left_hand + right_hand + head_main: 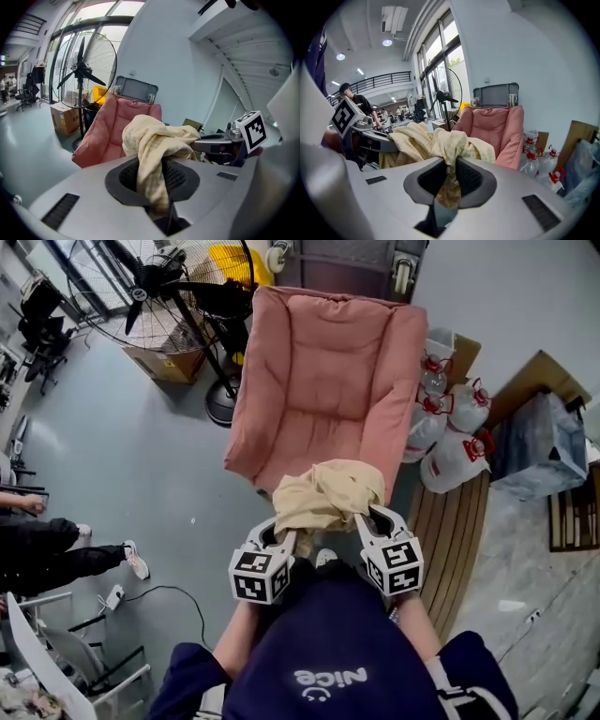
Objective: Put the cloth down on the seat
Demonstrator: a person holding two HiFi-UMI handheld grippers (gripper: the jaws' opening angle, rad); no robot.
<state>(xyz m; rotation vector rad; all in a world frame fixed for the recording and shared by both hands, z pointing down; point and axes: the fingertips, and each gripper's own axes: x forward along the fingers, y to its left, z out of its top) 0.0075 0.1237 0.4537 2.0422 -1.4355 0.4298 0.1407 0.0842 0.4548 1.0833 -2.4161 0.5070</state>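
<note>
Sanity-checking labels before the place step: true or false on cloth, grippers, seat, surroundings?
1. The left gripper and right gripper are both shut on the cloth. True.
2. The cloth lies spread on the seat. False: it is held bunched between the grippers.
3. A fan stands left of the seat in the head view. True.
4. The water jugs stand beside the fan. False: they stand at the seat's right.
</note>
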